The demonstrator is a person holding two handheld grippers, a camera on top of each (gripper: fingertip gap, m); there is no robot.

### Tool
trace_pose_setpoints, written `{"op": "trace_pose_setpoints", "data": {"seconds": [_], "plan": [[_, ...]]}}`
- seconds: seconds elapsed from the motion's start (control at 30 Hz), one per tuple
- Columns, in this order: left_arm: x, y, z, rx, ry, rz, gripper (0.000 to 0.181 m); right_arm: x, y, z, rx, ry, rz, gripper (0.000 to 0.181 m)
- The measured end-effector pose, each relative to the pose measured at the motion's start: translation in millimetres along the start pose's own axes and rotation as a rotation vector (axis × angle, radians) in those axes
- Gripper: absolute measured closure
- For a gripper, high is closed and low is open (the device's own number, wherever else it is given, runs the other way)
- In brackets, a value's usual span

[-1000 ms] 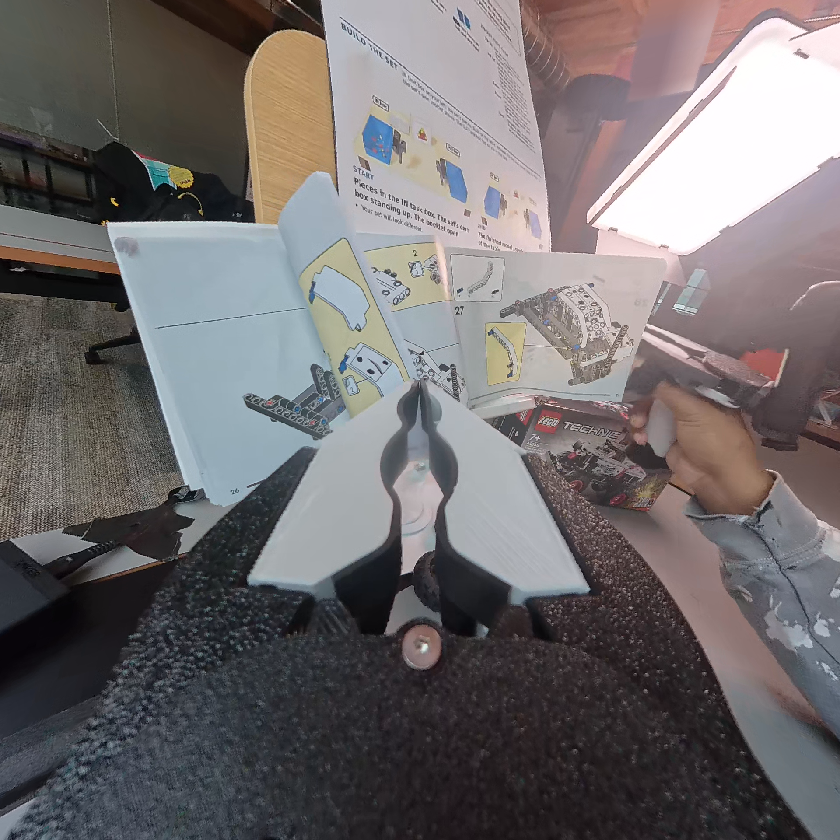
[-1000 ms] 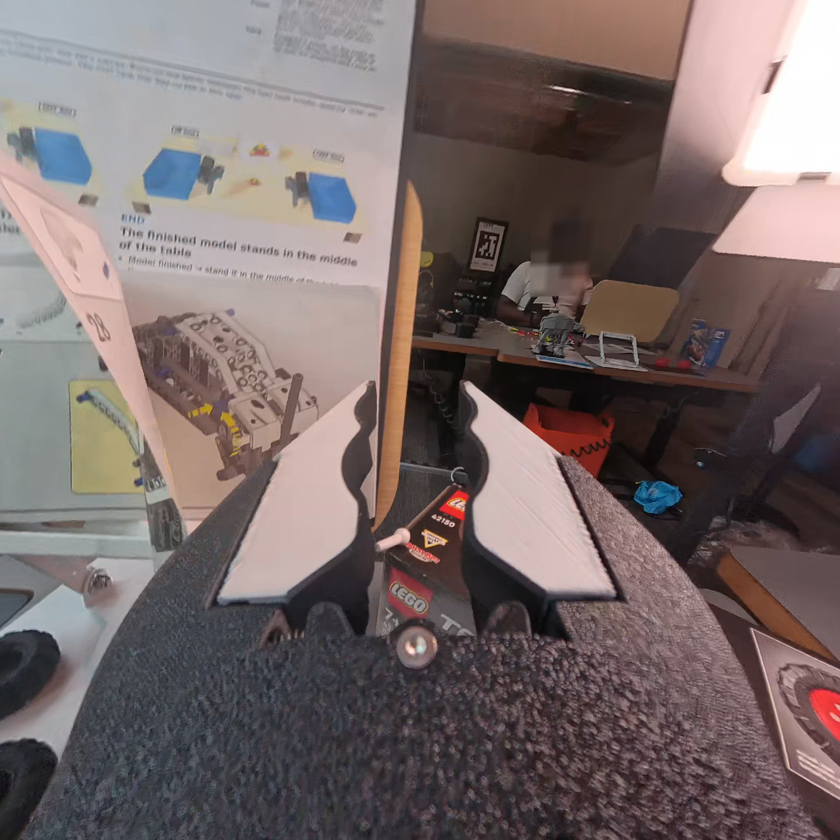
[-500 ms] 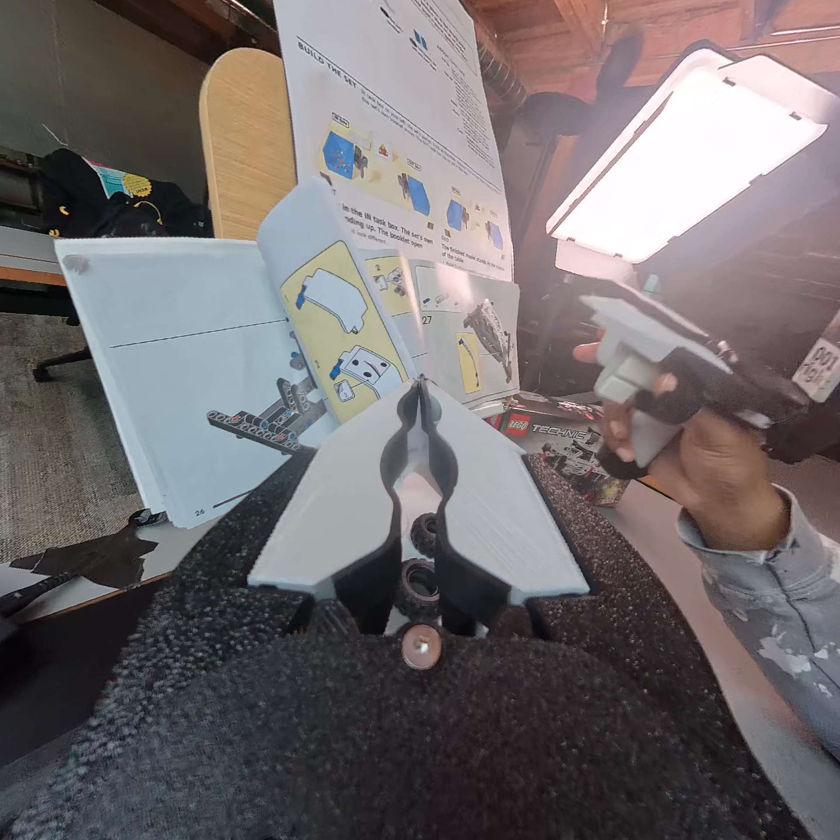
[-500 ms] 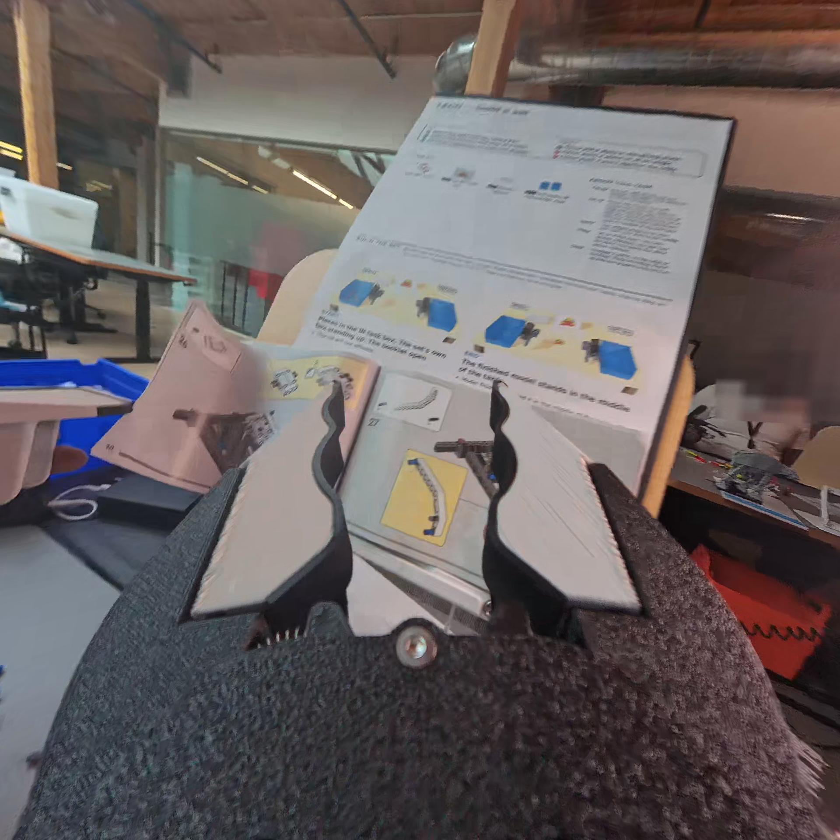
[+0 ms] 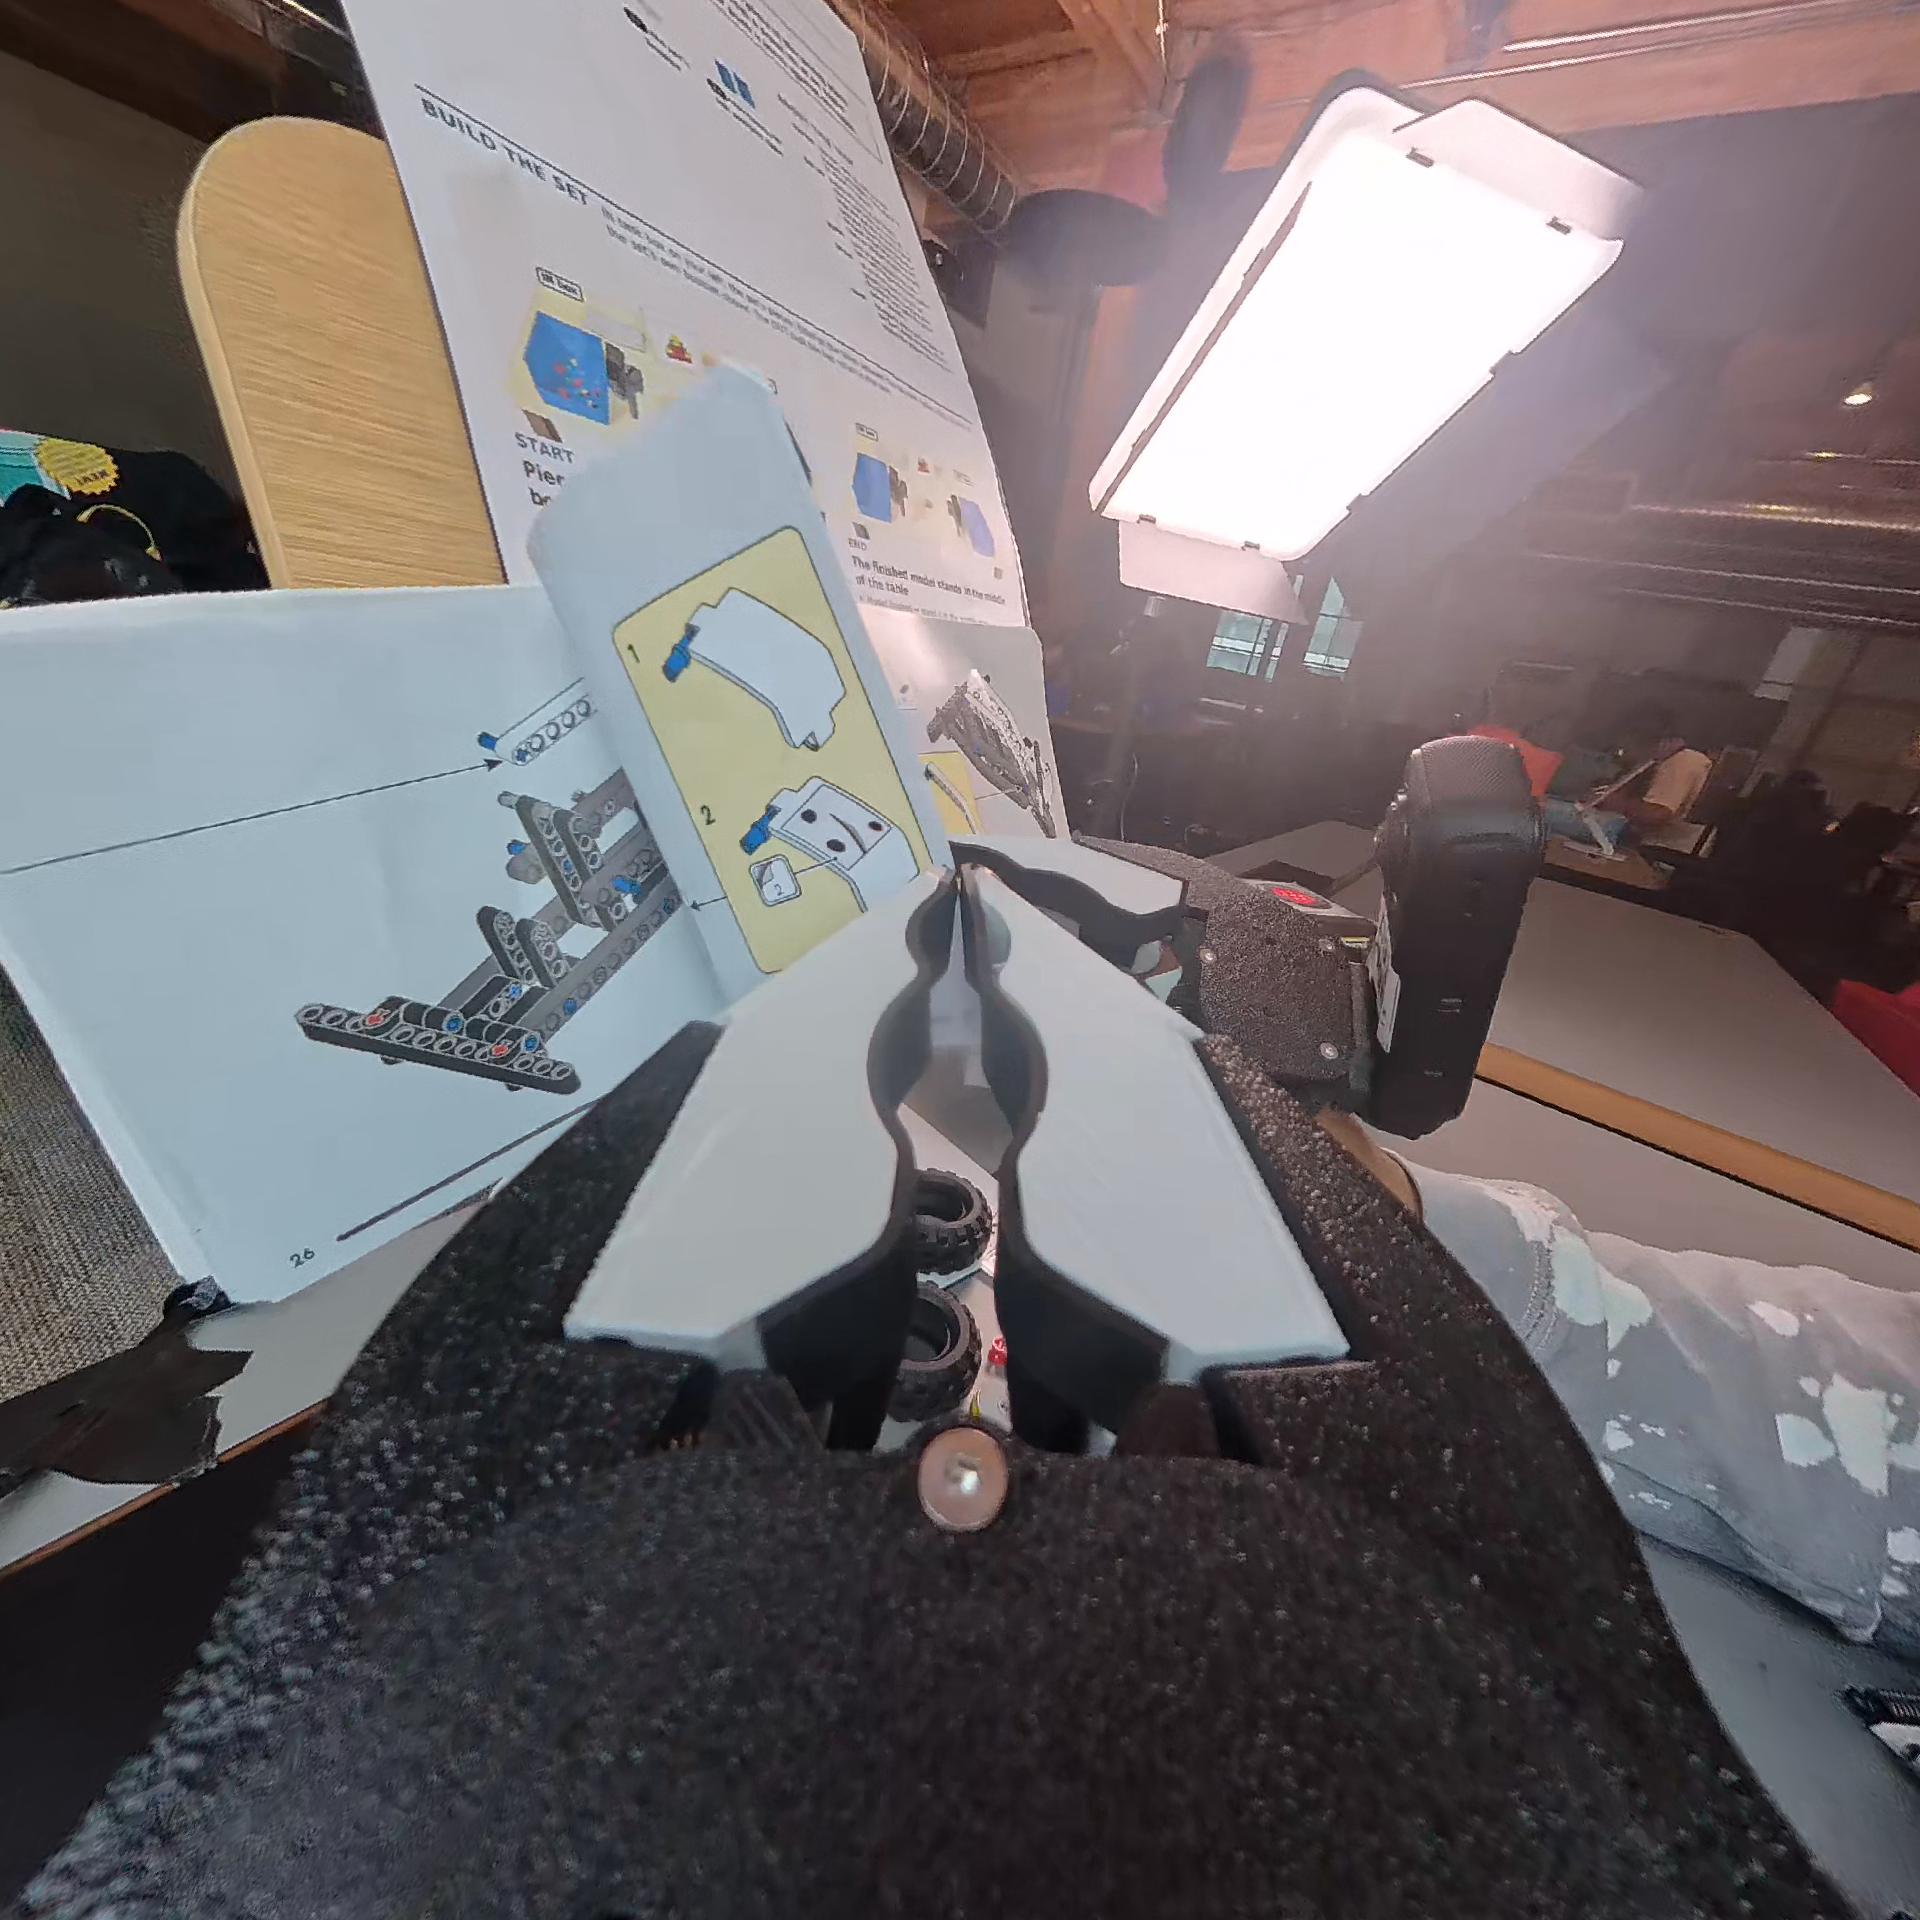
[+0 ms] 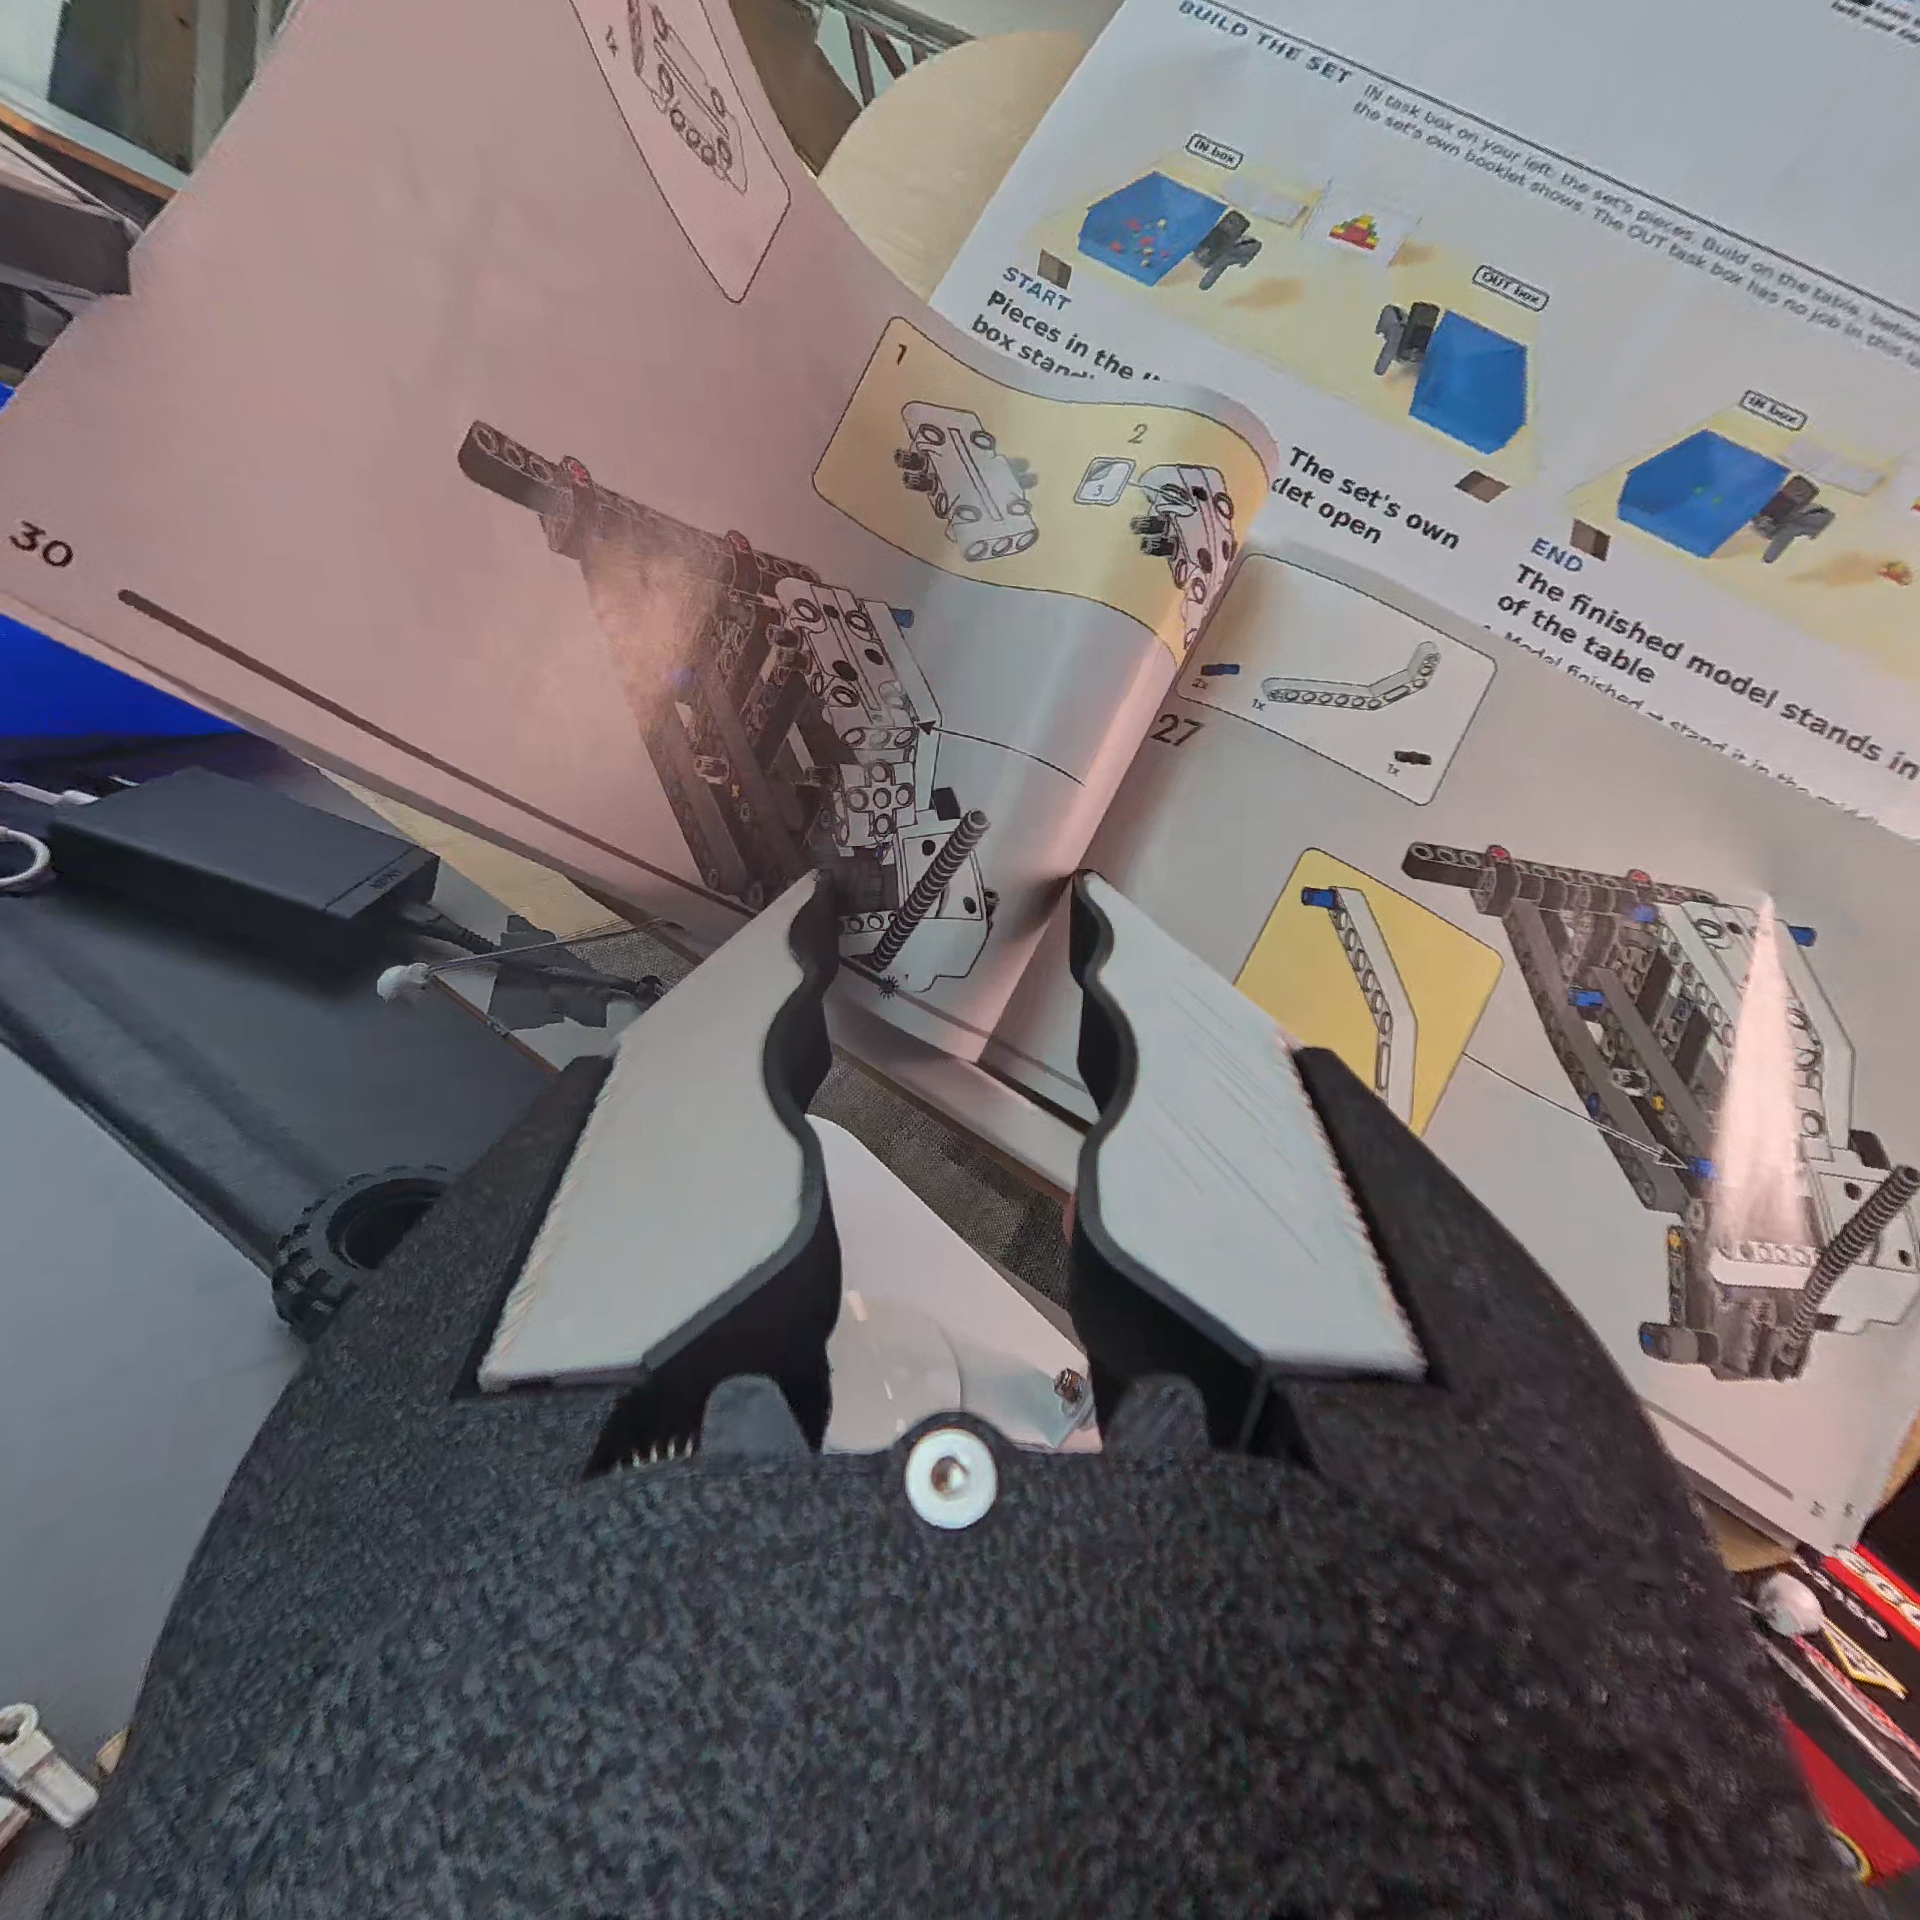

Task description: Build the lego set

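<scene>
Right hand-held gripper (image 6: 945, 894) has swung in to the booklet (image 6: 1455, 1039), jaws wide, empty; left hand-held gripper (image 5: 958, 883) pinches a thin, floppy, tearable page (image 5: 727, 665) by its edge.

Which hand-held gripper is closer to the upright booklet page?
Left. The left hand-held gripper pinches the upright page; the right hand-held gripper hangs open just short of it.

An open-plan workshop or lab space — exposed timber ceiling (image 5: 1299, 42) with ducting overhead, a bright studio light panel (image 5: 1351, 332) on a stand, grey carpet (image 5: 62, 1195), and cluttered worktables (image 5: 1621, 821) further back — an industrial loft.
</scene>
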State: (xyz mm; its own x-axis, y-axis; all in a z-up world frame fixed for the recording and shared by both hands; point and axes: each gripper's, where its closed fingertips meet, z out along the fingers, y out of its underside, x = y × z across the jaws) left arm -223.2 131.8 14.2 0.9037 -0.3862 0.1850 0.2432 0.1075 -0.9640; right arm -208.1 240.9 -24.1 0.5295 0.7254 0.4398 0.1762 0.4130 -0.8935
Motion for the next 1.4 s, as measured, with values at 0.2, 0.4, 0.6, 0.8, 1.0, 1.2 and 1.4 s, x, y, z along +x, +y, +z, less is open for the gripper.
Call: {"op": "trace_pose_setpoints", "data": {"seconds": [0.2, 0.4, 0.6, 0.8, 1.0, 1.2, 1.4], "plan": [[-7, 4, 2, -0.011, -0.033, -0.028, 0.177, 9, 6, -5, -0.003, -0.007, 0.032, 0.148], [-28, 9, -3, -0.020, -0.129, -0.071, 0.173, 16, 8, -7, 0.004, 0.000, 0.045, 0.152], [-62, 20, -12, -0.034, -0.299, -0.116, 0.149, 21, 8, -9, 0.016, 0.000, 0.075, 0.160], [-56, 38, 4, -0.075, -0.283, -0.116, 0.133, 23, 13, -8, 0.011, -0.022, 0.133, 0.161], [-58, 49, 12, -0.078, -0.317, -0.113, 0.130, 25, 19, -7, 0.006, -0.044, 0.194, 0.162], [-35, 53, 26, -0.085, -0.227, -0.100, 0.149, 27, 22, -7, 0.003, -0.065, 0.247, 0.163], [-20, 49, 32, -0.082, -0.198, -0.047, 0.179, 28, 22, -7, 0.004, -0.068, 0.260, 0.164]]}}
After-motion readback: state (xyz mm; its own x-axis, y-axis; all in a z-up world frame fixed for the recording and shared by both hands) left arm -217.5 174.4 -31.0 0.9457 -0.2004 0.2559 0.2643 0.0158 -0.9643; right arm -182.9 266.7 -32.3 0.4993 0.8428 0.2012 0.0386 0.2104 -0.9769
